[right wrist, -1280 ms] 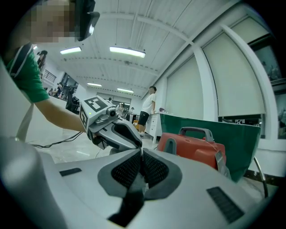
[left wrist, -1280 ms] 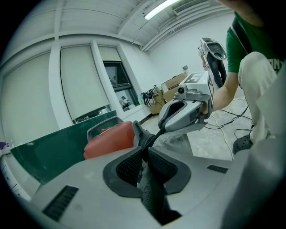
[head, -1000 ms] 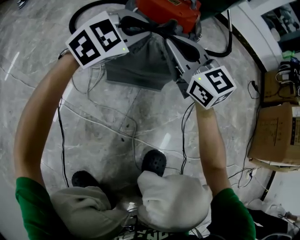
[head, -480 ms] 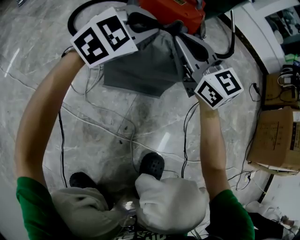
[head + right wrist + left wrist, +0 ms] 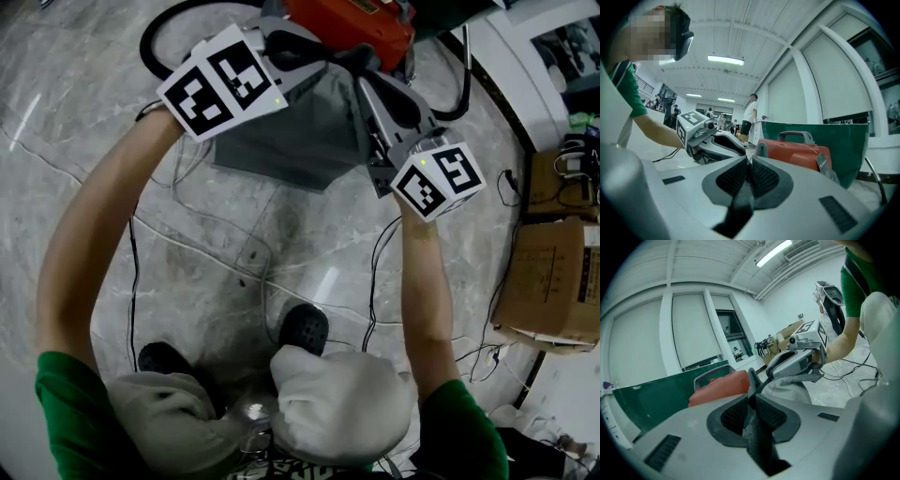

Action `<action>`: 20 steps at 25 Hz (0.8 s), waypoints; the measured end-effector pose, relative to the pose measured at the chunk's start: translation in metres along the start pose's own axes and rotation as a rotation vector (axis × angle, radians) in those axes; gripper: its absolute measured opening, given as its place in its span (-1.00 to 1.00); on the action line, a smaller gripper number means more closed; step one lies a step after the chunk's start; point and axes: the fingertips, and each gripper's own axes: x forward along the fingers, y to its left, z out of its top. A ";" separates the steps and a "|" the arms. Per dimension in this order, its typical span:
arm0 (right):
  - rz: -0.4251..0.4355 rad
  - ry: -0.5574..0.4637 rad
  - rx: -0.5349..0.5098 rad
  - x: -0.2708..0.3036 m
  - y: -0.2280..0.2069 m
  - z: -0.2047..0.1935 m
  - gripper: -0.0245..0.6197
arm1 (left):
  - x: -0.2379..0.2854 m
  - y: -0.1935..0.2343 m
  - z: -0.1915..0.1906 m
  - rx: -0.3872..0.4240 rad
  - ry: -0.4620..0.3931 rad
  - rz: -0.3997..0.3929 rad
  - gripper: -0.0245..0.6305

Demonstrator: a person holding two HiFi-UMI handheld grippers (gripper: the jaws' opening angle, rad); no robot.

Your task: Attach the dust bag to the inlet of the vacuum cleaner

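Note:
The grey dust bag (image 5: 295, 136) hangs between my two grippers, just in front of the red vacuum cleaner (image 5: 349, 21). In the head view my left gripper (image 5: 323, 58) comes in from the left and is shut on the bag's black collar (image 5: 339, 56). In the left gripper view that dark strip (image 5: 752, 385) sticks up between the pads, with grey cloth (image 5: 790, 386) behind it. My right gripper (image 5: 367, 77) reaches in from the right, shut at the same collar. In the right gripper view its pads (image 5: 740, 176) are pressed together, and the vacuum cleaner (image 5: 797, 150) lies just beyond. The inlet is hidden.
A black hose (image 5: 161, 36) curls round the vacuum on the marble floor. Thin cables (image 5: 202, 246) trail across the floor toward my shoes (image 5: 307, 328). Cardboard boxes (image 5: 553, 272) stand at the right. A green panel (image 5: 820, 136) rises behind the vacuum, with people standing far off.
Both grippers have shifted a little to the right and up toward the vacuum, carrying the bag with them. Both have stayed shut.

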 end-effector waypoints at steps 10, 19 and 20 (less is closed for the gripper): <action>-0.124 0.020 -0.029 -0.011 0.002 0.006 -0.84 | -0.019 -0.002 0.007 -0.007 -0.036 0.062 -0.81; -0.140 -0.026 -0.057 -0.030 0.028 0.025 -0.84 | -0.044 -0.013 0.012 -0.056 -0.059 0.061 -0.81; -0.143 -0.029 -0.057 -0.031 0.031 0.026 -0.84 | -0.046 -0.014 0.012 -0.070 -0.063 0.055 -0.81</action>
